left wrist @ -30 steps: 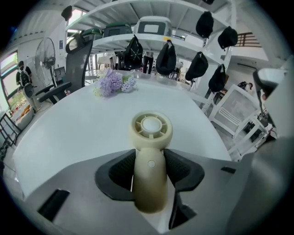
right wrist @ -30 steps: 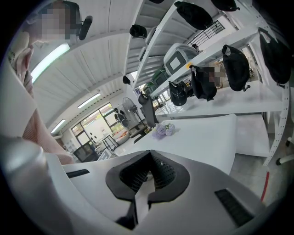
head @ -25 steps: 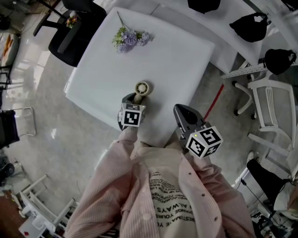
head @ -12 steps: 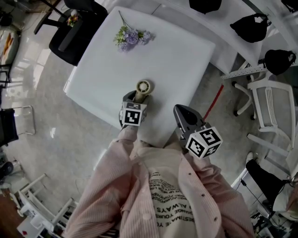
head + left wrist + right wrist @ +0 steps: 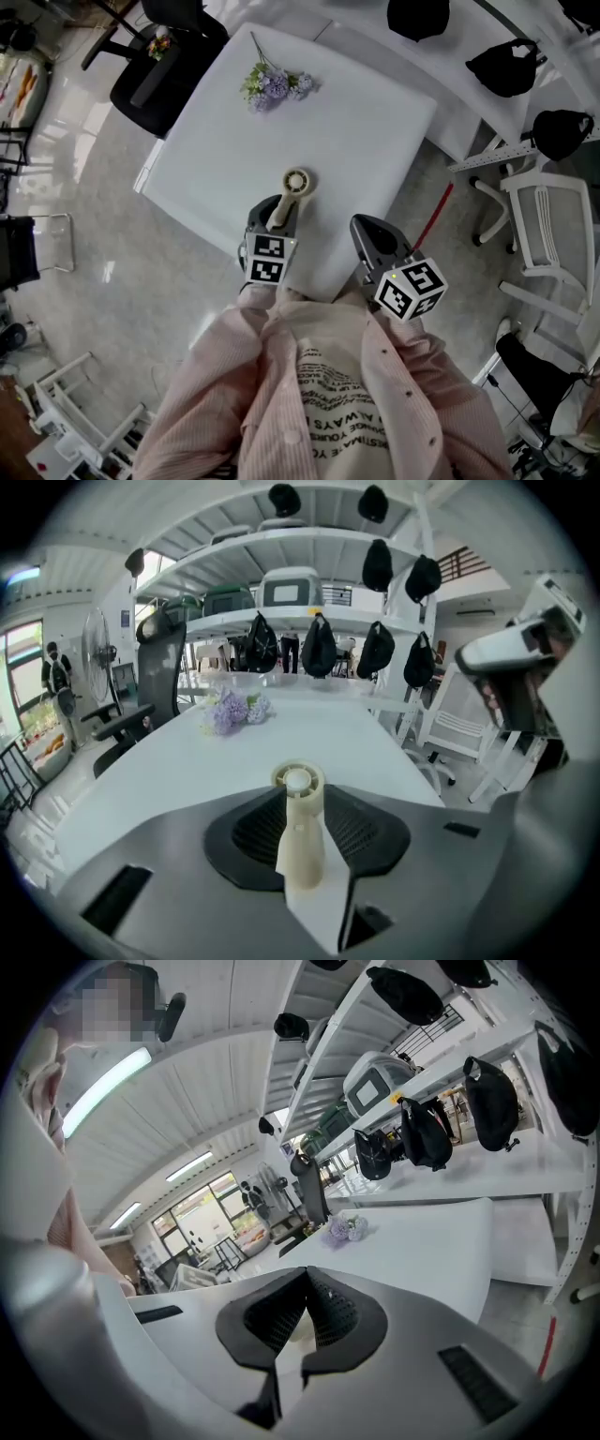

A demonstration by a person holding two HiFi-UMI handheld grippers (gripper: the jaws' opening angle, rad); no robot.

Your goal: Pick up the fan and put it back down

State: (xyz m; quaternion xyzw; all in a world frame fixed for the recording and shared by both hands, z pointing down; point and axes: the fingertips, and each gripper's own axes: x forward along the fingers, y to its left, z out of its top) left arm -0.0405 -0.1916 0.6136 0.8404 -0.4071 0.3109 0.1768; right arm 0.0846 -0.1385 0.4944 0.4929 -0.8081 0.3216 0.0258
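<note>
As left tool (image 5: 302, 808) jaws just closed on it | fan (image 5: 294, 185): cream, round-headed

left gripper (image 5: 278, 208), jaws just closed on fan (image 5: 297, 182)

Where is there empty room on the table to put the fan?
The wide middle and right side of the table, between the purple flowers and the near edge, are bare. The near edge is crowded: the left claw, jaws just closed further, grips the fan there, and the right claw hovers beside it.
</note>
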